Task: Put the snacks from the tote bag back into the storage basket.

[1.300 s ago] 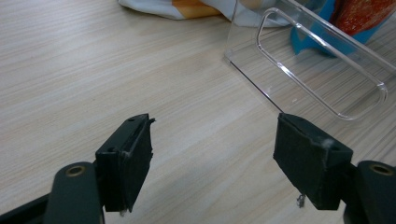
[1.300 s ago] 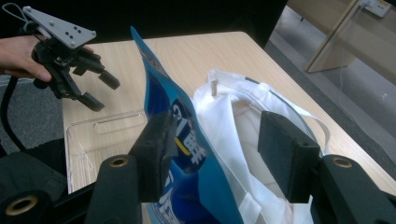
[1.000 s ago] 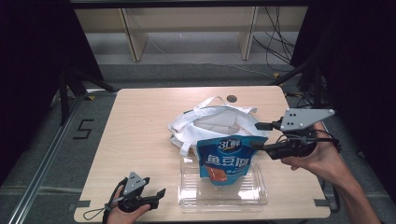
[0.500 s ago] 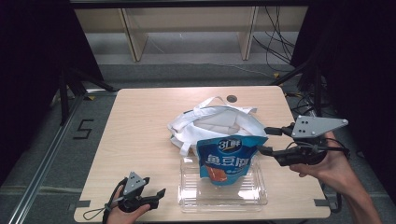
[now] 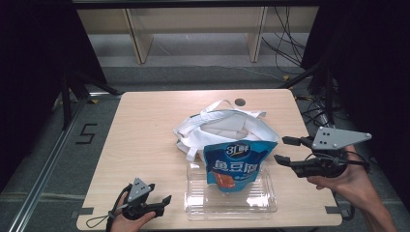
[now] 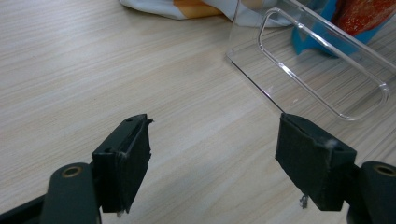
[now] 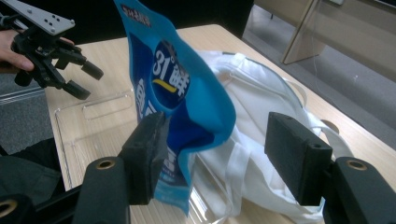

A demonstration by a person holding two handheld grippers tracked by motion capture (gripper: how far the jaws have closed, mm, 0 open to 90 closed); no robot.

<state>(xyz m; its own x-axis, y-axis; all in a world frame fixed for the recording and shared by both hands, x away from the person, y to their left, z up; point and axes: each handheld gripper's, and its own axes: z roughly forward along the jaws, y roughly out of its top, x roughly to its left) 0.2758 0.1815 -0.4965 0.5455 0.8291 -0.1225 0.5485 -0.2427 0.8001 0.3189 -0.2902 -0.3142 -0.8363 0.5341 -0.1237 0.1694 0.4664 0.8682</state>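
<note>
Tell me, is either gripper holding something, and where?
Nothing is held. The right gripper has open jaws beside the blue pouch, which stands in the clear tray. The left gripper is open over bare table.

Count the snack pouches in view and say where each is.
1: the blue pouch stands in the clear tray, leaning on the white tote bag. More may be hidden inside the bag.

table [image 5: 145, 125]: light wood | on it: clear tray [image 5: 231, 205], white bag [image 5: 227, 126], perhaps cloth
</note>
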